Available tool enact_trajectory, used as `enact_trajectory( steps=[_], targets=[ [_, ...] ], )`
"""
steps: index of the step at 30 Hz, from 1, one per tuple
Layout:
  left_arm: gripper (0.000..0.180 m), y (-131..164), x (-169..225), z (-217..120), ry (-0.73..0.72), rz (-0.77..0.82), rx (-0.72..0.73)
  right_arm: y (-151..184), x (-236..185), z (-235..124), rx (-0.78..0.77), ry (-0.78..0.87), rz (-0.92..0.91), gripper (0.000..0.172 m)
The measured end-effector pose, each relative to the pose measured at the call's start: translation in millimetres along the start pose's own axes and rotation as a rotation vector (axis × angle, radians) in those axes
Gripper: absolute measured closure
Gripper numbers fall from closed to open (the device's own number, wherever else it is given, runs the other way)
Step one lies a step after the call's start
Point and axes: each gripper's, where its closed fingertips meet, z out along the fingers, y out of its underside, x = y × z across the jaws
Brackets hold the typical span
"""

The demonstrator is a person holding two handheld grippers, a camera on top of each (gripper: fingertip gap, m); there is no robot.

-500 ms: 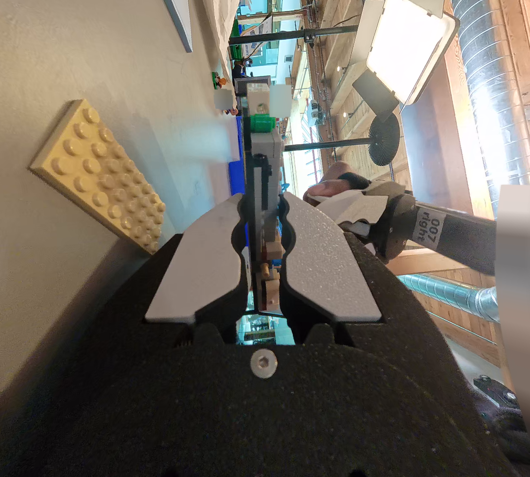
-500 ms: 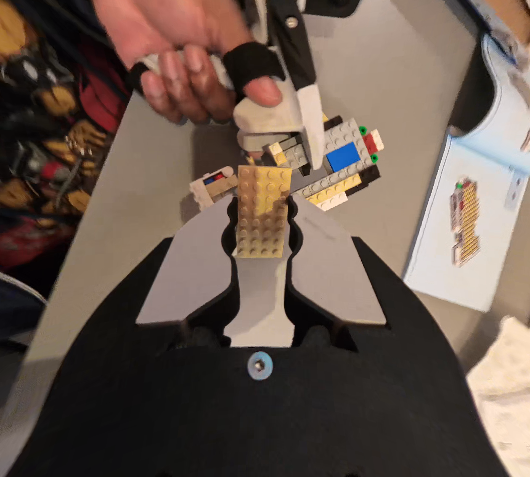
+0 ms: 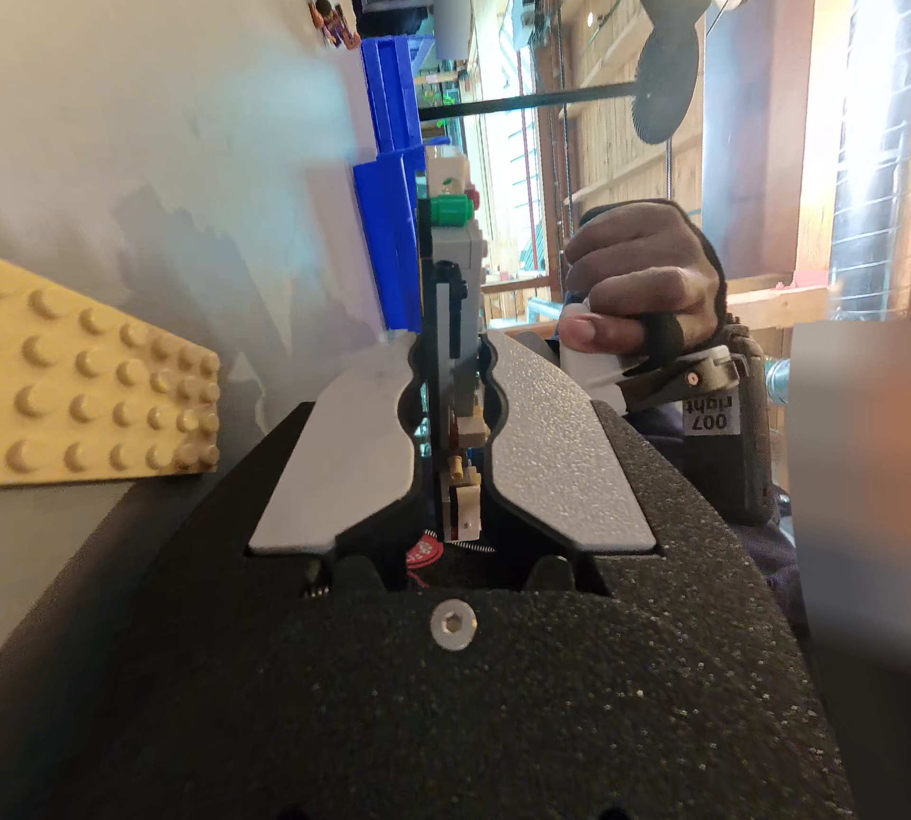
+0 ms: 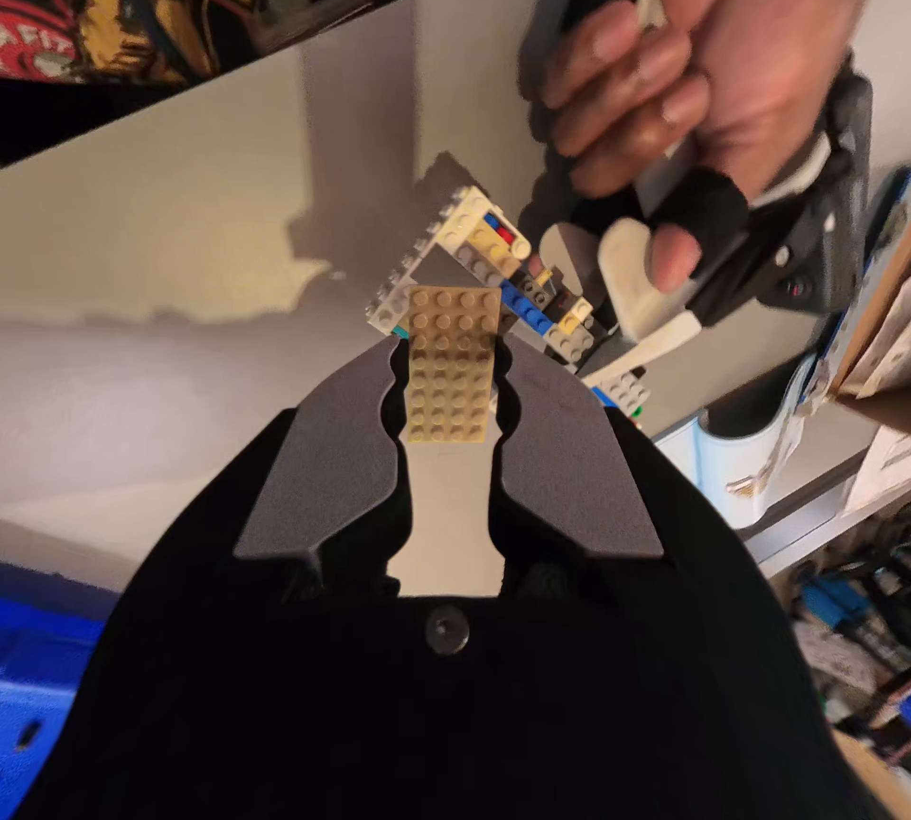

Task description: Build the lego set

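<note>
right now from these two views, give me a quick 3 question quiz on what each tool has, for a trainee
1. True or false: the right tool grips a tan studded plate by its two long edges.
2. What does the left tool hold? A) a brick model, seen edge-on B) a blue bin C) nothing
3. Fill in: the knob sticking out near the far end of the model is ____.

Key:
1. True. Both pads press the plate's sides.
2. A. The multicoloured model sits clamped between the pads; the blue bin stands behind it on the table.
3. Green.
</note>
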Motion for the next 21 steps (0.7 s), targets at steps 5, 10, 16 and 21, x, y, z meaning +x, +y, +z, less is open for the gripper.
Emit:
enact_trajectory(
  steps=[5, 10, 16, 21],
  targets=[
    [0.16, 4, -3, 6, 0.003, -0.02, -0.044, -7, 0, 2, -0.077, -0.01, -0.284, 0.138],
    [0.16, 7, -8, 7, 0.004, -0.04, -0.05, -12, -7, 11, -0.101, -0.061, -0.467, 0.138],
    [0.161, 8, -7, 7, 0.011, -0.04, -0.054, -9, -6, 15, -0.113, -0.087, -0.511, 0.138],
    [0.16, 6, -7, 5, 0.011, -0.044, -0.046, -8, 0, 16, -0.128, -0.062, -0.537, 0.138]
  ],
)
